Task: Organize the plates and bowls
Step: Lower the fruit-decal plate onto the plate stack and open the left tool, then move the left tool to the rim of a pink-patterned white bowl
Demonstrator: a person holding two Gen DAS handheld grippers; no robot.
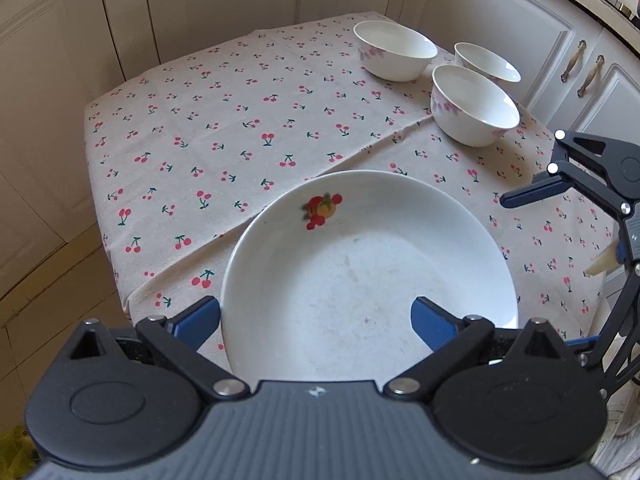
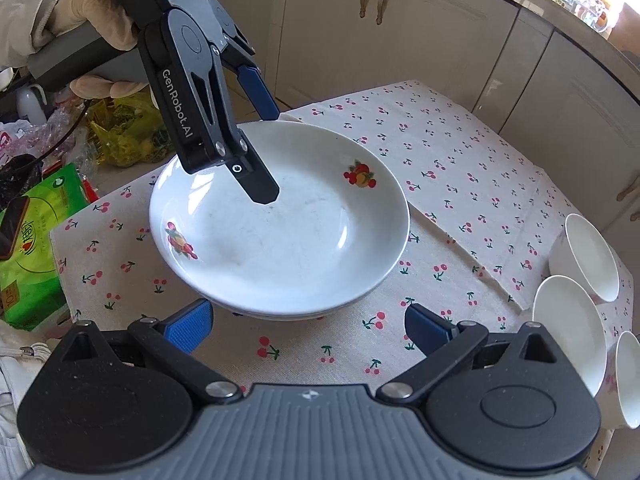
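Right wrist view: plate (image 2: 280, 236) at the bench's near-left corner; your left gripper (image 2: 266, 152) straddles its far rim, jaws open; right gripper (image 2: 308, 330) open, just short.

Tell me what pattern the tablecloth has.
Red cherries with green stems on beige tablecloth, clearest in the left wrist view.

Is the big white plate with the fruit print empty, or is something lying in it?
Empty. The plate shows only bare white glaze and its printed fruit; the left gripper has one finger over its rim.
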